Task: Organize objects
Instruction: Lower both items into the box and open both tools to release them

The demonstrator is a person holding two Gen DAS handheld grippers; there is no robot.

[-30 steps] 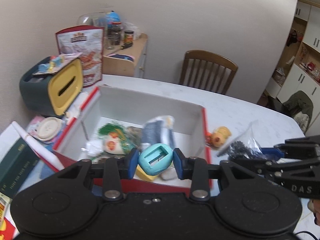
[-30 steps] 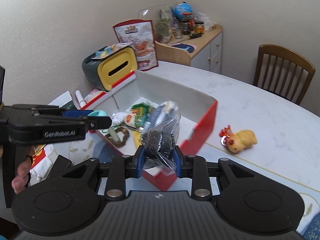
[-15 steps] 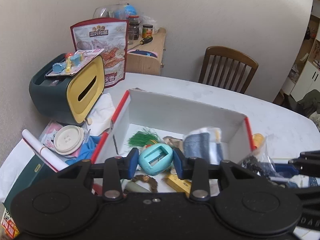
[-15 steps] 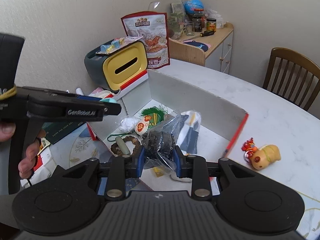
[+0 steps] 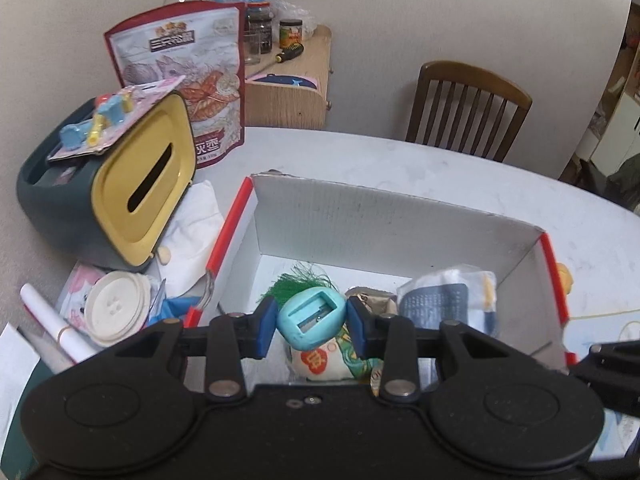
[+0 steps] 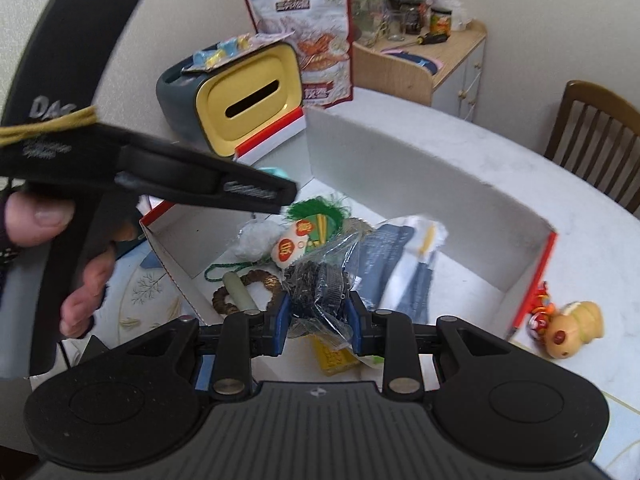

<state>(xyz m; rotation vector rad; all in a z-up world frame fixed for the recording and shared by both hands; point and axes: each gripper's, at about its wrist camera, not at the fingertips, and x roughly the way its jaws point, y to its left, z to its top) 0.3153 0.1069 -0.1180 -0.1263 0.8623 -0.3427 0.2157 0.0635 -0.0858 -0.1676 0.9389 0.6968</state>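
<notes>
White table [image 5: 440, 168]; left gripper [image 5: 312, 322] clamps sharpener [image 5: 311, 317], right gripper [image 6: 319, 314] clamps bag [image 6: 318, 286]

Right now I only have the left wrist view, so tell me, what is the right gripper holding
Observer: The right gripper is shut on a clear plastic bag of dark pieces, above the open box.
Operator: Anything on the table past the box's right wall? I just see a yellow sliver.
Observer: A yellow toy animal lies on the table just outside the red edge, beside a small red trinket.
Operator: What's in the box under my gripper?
Observer: A brown bead bracelet with a pale cylinder across it lies near the front corner, hidden in your view by the left gripper and its blue sharpener.
</notes>
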